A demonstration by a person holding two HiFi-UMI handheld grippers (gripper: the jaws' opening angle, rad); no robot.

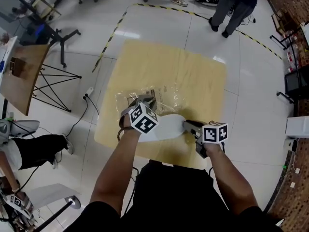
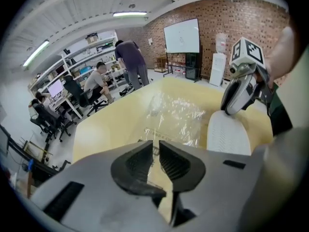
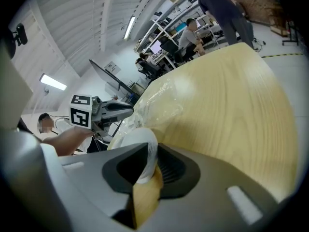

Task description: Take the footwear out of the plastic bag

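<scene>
- Pale wood-look table (image 1: 198, 66): smooth and flat. It should let things slide, so the pull is best kept low and level across it.
- Clear plastic bag (image 1: 166, 95): thin, crinkled and glossy, with print at its near edge. It lies flat mid-table and will likely drag along unless pinned at the mouth.
- White footwear (image 1: 166, 127): a flat, rounded slipper with fine ribbing on its face. It lies just beside the bag's near edge and looks largely clear of it. I cannot tell whether one end is still inside.
- Right gripper (image 1: 186, 124): its jaws are clamped on the slipper's thin, soft rim, which bends between the pads. A steady draw towards the person should suit better than a jerk.
- Left gripper (image 1: 141, 102): it is above the bag's near edge, jaws a narrow slit apart and nothing pinched. It should press the plastic down as the slipper leaves.
</scene>
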